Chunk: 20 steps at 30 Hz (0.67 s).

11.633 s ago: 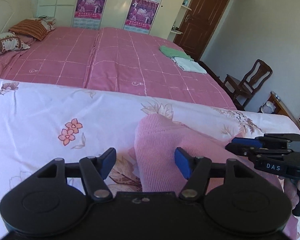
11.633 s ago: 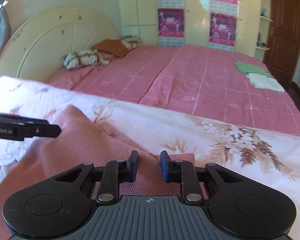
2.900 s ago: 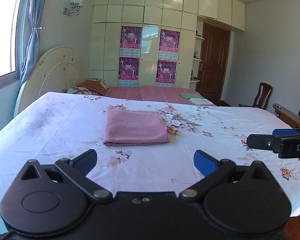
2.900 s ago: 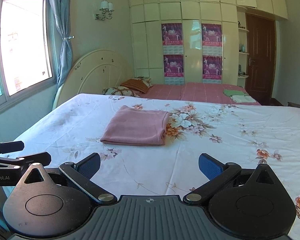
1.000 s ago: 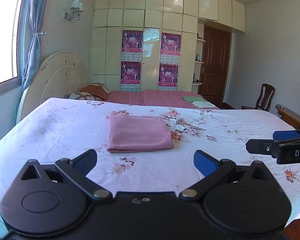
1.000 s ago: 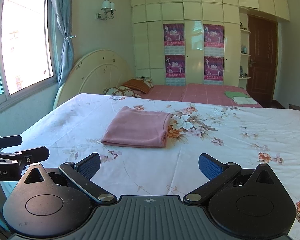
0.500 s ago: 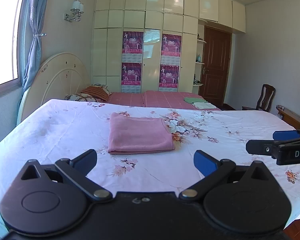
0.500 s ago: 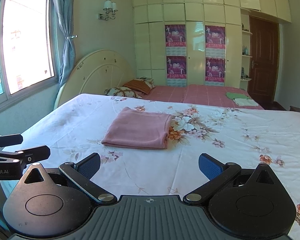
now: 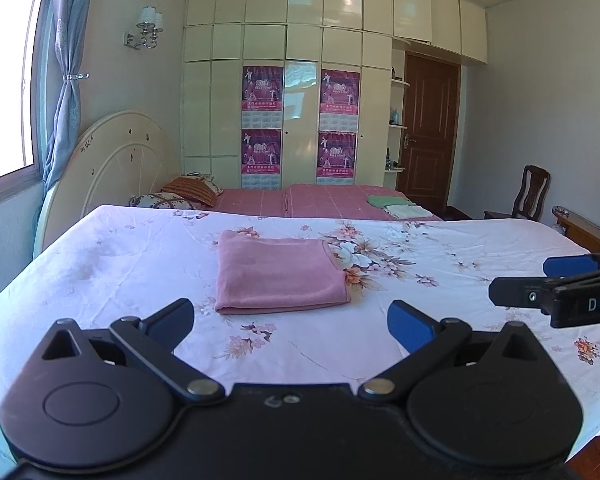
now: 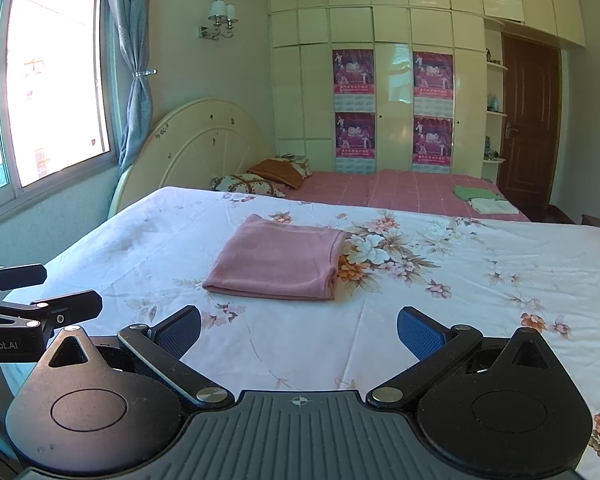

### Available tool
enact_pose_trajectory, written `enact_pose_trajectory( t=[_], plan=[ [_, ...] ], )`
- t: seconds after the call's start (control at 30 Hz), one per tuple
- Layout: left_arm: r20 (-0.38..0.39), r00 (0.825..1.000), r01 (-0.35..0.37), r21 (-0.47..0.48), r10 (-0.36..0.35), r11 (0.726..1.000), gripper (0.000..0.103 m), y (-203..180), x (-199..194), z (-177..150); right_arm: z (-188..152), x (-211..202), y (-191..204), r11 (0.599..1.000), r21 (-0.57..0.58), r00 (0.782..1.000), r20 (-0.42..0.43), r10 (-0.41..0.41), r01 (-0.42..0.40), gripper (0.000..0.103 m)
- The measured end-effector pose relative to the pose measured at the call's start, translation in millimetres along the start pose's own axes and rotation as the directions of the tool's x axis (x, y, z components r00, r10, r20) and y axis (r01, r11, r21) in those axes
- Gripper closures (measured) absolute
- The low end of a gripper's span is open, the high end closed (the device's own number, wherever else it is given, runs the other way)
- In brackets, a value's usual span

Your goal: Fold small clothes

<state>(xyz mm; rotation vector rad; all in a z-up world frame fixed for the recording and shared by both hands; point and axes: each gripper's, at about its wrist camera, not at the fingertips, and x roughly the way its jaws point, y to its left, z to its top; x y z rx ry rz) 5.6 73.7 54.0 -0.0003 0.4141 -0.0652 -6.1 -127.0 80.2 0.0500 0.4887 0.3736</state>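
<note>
Right wrist: pink garment (image 10: 276, 260) lies folded flat, neatly rectangular.

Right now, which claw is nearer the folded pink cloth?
Left, only slightly. The left claw, open, faces the folded pink cloth almost head-on; the right claw, also open, stands off to the cloth's right. Neither touches it.

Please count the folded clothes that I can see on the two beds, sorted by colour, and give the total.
Pink: 1, the folded pink garment on the floral sheet.
Green: 1, the folded green garment on the far pink checked bed.
White: 1, the folded white garment beside the green one.
Total: 3
</note>
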Motion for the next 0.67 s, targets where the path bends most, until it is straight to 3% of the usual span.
enact_pose_trajectory(
  t=[0.67],
  plan=[
    [0.03,0.999,-0.027,0.016,0.027,1.0,0.003,-9,5,1,5,13,-8,1.0,-0.007,1.0,-0.002,0.029,-0.029,0.0]
  ],
)
